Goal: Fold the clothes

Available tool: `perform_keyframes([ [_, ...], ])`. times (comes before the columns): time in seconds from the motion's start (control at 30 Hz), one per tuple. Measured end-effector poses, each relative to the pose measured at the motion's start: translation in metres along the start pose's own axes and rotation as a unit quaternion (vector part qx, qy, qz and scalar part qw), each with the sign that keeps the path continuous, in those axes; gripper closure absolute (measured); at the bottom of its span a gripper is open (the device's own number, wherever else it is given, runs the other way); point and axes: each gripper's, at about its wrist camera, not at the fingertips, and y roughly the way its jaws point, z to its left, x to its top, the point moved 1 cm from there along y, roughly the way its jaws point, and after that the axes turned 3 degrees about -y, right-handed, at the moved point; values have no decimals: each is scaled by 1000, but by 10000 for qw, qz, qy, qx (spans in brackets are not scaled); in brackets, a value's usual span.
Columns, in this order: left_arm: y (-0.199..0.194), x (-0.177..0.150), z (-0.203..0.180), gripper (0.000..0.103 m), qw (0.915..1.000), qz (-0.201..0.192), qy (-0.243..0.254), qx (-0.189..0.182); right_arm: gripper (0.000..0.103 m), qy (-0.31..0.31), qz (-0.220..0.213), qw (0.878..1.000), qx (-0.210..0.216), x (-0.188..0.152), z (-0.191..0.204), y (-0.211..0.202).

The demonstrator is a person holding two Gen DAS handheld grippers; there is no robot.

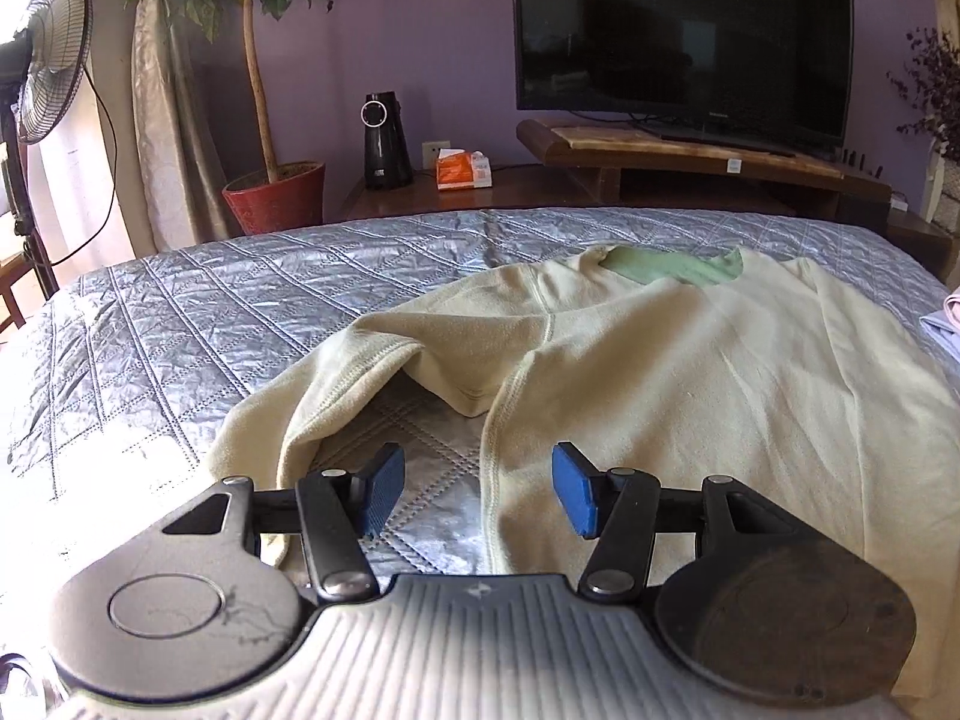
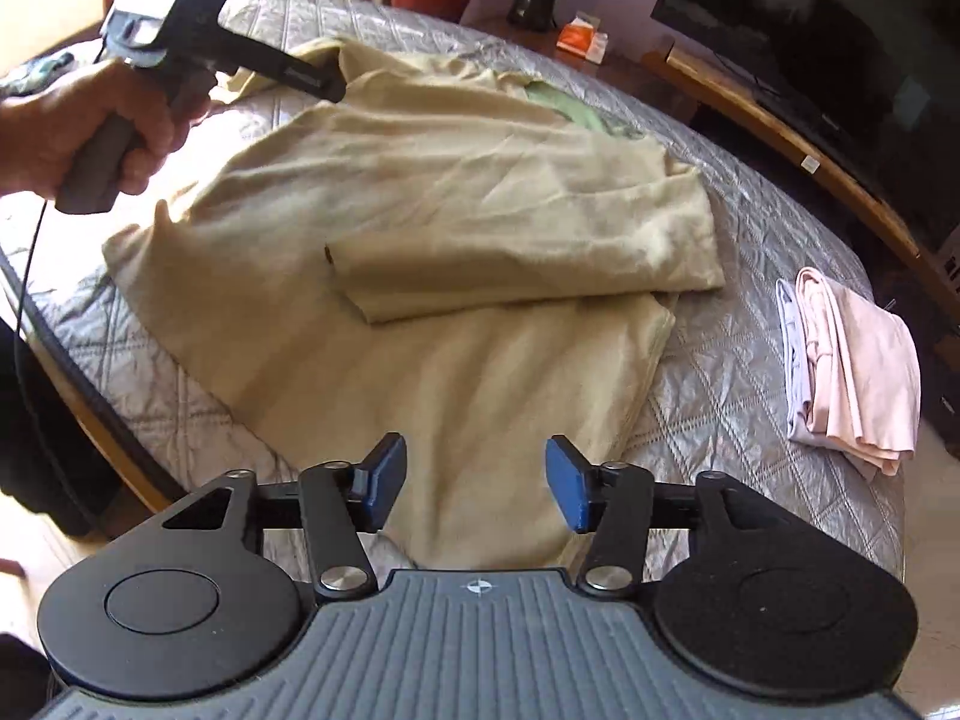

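Left wrist view: left gripper (image 1: 478,491) gapes wide, empty, the pale yellow fleece sweatshirt (image 1: 690,360) at one o'clock; right gripper (image 2: 474,483) likewise wide above its hem.

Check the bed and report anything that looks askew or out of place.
The cream shirt lies uneven: one sleeve is folded across its body, while the other sleeve is bunched and arched up off the quilt. Nothing looks spilled or damaged.

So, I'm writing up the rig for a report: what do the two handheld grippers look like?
Both match: the left gripper and right gripper have blue ribbed pads on black linkage arms with silver pivots, round black discs either side, and a grey ribbed body bearing a small crosshair mark. The right wrist view shows the left one's dark grey pistol handle, bare hand and black cable.
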Motion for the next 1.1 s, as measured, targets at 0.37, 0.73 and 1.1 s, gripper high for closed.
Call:
perform_keyframes([
  [0.37, 5, 25, 77, 51, 9930, -135, -950, 693, 64, -186, 797, 9945, 647, 15, 42, 18],
  [0.73, -2, 30, 122, 51, 9843, -211, -1422, 1029, 56, -1396, -192, 9803, 1381, 107, 180, 77],
  [1.1, -10, 26, 170, 51, 9690, -248, -1937, 1514, 34, -231, -372, 9719, 2312, 142, 148, 62],
])
